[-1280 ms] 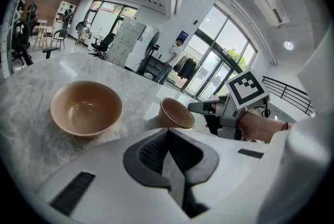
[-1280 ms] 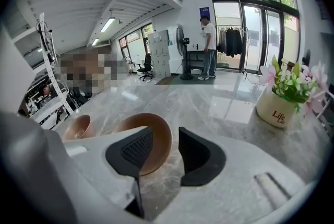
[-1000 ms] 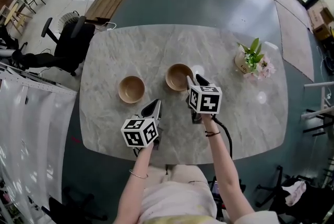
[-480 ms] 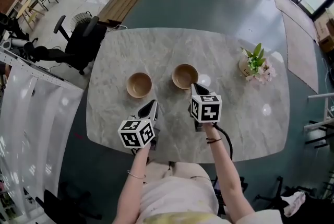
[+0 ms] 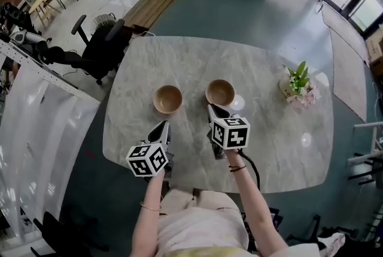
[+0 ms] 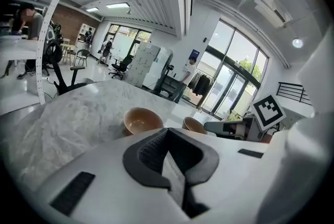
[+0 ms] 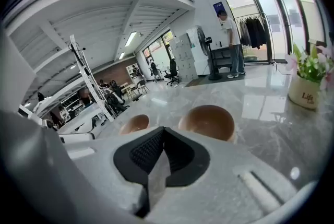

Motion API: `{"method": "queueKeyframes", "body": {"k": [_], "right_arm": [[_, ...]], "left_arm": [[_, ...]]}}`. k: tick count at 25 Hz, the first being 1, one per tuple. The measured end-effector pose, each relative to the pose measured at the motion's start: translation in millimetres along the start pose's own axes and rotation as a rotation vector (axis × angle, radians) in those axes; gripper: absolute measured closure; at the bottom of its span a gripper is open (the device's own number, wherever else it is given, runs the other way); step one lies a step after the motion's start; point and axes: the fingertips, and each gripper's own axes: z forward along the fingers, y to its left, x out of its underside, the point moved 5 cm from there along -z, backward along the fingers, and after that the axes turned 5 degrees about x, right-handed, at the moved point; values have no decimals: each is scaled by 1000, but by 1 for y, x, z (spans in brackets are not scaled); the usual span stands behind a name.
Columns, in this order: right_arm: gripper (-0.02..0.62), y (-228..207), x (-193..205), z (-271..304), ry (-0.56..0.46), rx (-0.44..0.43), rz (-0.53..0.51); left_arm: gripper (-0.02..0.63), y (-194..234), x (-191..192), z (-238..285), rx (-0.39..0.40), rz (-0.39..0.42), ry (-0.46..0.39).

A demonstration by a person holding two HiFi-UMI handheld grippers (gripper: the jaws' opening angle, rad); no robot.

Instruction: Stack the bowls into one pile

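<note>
Two wooden bowls stand side by side on the marble table, the left bowl lighter, the right bowl darker. Both are upright and empty. My left gripper is shut and empty, a short way in front of the left bowl. My right gripper is shut and empty, its tip just short of the right bowl's near rim. Past the closed jaws, the left gripper view has the left bowl and the right bowl. The right gripper view looks onto the right bowl and the left bowl.
A small pot of flowers stands at the table's right side. A black office chair is off the table's far left corner. A white panel runs along the left. People stand far off across the room.
Both grippers have drawn back from the bowls towards the table's near edge. The right gripper's jaws, spread by the right bowl a second ago, have closed.
</note>
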Motion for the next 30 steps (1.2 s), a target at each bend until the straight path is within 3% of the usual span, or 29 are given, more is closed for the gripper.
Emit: {"method": "queueKeyframes", "body": {"k": [7,14,20,30], "right_arm": [[569,37,2,45,40,-82,51],[532,52,1,83,73,-50,86],[445,58,7,107,121,-52,103],[445,57,18,127,196,-5,175]], "left_arm": [[606,42,-9,-9,-47,-35,-4],[606,64,-3,-4,-45,-63,41],[606,75,-2,4,-30,-75,70],[606,84,1,10,-16,-89,95]]}}
